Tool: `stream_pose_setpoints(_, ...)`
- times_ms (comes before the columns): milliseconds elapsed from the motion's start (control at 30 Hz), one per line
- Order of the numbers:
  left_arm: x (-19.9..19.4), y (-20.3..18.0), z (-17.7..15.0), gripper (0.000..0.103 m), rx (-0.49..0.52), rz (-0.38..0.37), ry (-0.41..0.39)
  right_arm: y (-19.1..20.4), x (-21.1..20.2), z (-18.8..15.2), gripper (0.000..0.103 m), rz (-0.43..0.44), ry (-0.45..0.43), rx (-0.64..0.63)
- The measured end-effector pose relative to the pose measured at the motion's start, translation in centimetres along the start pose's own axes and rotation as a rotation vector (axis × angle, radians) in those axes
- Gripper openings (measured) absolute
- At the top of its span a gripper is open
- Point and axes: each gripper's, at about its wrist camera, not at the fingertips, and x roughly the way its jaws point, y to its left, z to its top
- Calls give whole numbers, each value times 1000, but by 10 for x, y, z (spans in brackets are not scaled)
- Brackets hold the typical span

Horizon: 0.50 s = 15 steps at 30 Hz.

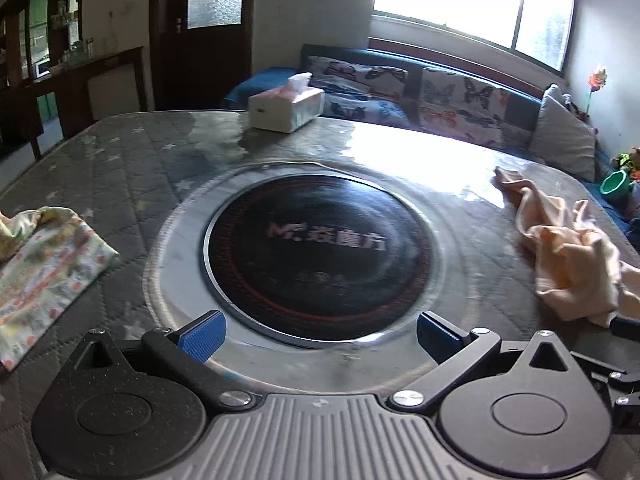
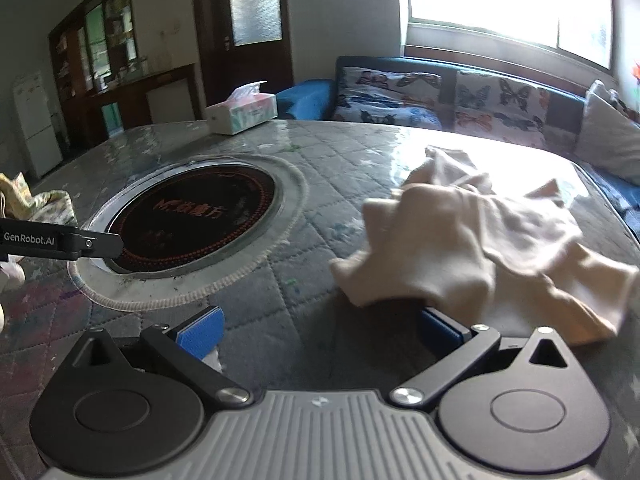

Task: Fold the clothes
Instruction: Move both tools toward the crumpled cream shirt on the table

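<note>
A crumpled peach cloth (image 2: 480,240) lies on the right side of the quilted table (image 2: 304,152); it also shows in the left wrist view as the peach cloth (image 1: 568,248) at the right. My right gripper (image 2: 320,330) is open just in front of its near edge, and the cloth's edge overhangs the right blue pad (image 2: 438,328). A floral printed garment (image 1: 44,264) lies at the table's left. My left gripper (image 1: 320,334) stands open over the black round hob (image 1: 316,252), holding nothing. The left gripper's finger (image 2: 60,242) shows at the left of the right wrist view.
A tissue box (image 1: 286,108) stands at the table's far edge. Behind the table runs a sofa with butterfly cushions (image 1: 460,104) under a bright window. A green cup (image 1: 616,188) sits off the table's right. A dark door (image 1: 200,32) and shelves stand at the back left.
</note>
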Motion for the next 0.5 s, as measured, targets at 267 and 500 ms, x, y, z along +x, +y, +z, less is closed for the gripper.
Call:
stream_pose_setpoints(267,10,-7,-4,103,-14,-27,30,-27,-27,-23,103,-28,-48,95)
stream_pose_setpoints(500,31,-30,-17,103,50,-52,65,-49,-48,-25,103,-93,-18,152)
